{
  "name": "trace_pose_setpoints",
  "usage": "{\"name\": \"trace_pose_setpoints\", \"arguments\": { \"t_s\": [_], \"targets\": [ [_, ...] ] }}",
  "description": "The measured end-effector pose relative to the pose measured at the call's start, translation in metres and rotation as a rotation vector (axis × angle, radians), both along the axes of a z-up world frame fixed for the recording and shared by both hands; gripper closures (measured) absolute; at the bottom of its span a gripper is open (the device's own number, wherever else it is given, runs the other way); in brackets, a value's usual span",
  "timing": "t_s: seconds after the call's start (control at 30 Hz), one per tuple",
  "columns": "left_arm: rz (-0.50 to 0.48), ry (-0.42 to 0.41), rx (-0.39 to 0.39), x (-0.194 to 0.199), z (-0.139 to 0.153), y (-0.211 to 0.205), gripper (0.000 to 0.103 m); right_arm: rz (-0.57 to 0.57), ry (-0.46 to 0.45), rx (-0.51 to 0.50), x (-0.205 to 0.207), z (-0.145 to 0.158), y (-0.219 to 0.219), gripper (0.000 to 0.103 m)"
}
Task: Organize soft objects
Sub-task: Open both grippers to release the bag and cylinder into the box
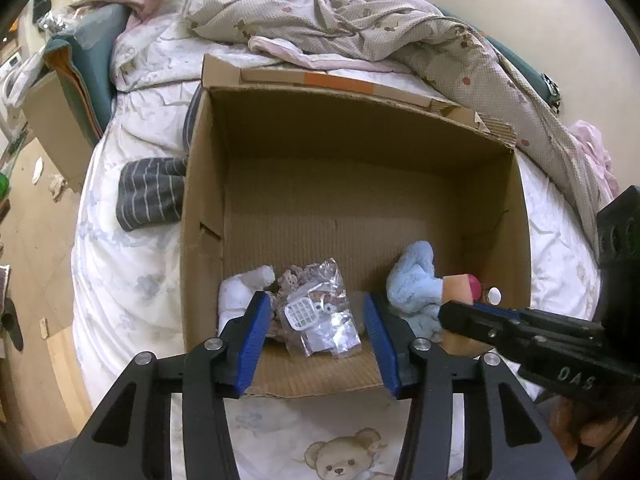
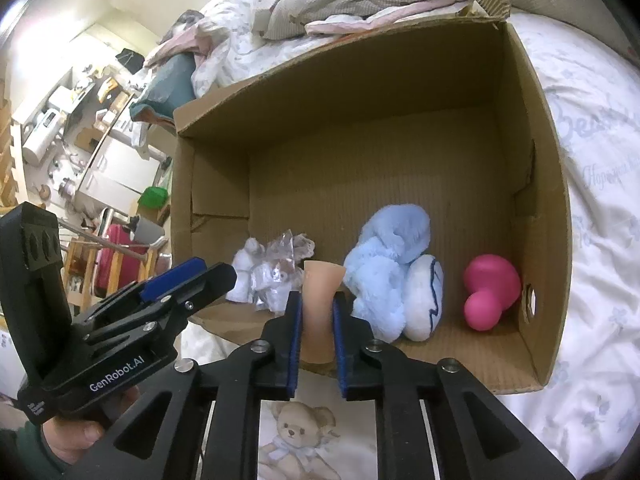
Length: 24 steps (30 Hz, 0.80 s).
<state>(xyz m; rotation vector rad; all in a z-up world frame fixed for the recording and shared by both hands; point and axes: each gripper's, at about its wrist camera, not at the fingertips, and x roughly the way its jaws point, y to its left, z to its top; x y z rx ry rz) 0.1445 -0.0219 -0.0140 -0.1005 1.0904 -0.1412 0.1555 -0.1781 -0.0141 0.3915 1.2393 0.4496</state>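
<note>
R gripper (image 2: 316,312) pinching peach soft piece (image 2: 320,292) over near rim of cardboard box (image 2: 552,184); L gripper (image 1: 316,332) spread, empty, above bagged toy (image 1: 316,312). Risk: release too early, piece may tip outside onto bedsheet (image 2: 600,280); grippers close, could collide.

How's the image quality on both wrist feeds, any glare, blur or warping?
Left wrist: sharp; fisheye bows the box walls; glare on the plastic bag; dark corners. Right wrist: sharp up close, box interior shaded, room at left bright and slightly washed, bed edges curved.
</note>
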Motion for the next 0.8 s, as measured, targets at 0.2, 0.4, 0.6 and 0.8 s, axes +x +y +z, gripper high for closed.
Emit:
{"name": "trace_pose_setpoints", "arguments": {
  "t_s": [0.2, 0.4, 0.6, 0.8],
  "targets": [
    [0.036, -0.037, 0.007, -0.003, 0.01, 0.008, 0.058, -0.026, -0.036, 0.028, -0.001, 0.012, -0.007, 0.059],
    [0.074, -0.073, -0.013, -0.009, 0.024, 0.017, 0.058, -0.069, -0.102, 0.045, -0.004, 0.032, -0.015, 0.034],
    [0.112, -0.173, 0.01, -0.024, 0.056, 0.03, 0.054, -0.122, -0.2, 0.017, -0.019, 0.062, -0.029, 0.034],
    [0.127, -0.219, 0.004, -0.047, 0.073, 0.039, 0.037, -0.145, -0.288, -0.059, -0.039, 0.087, -0.039, 0.021]
  ]
}}
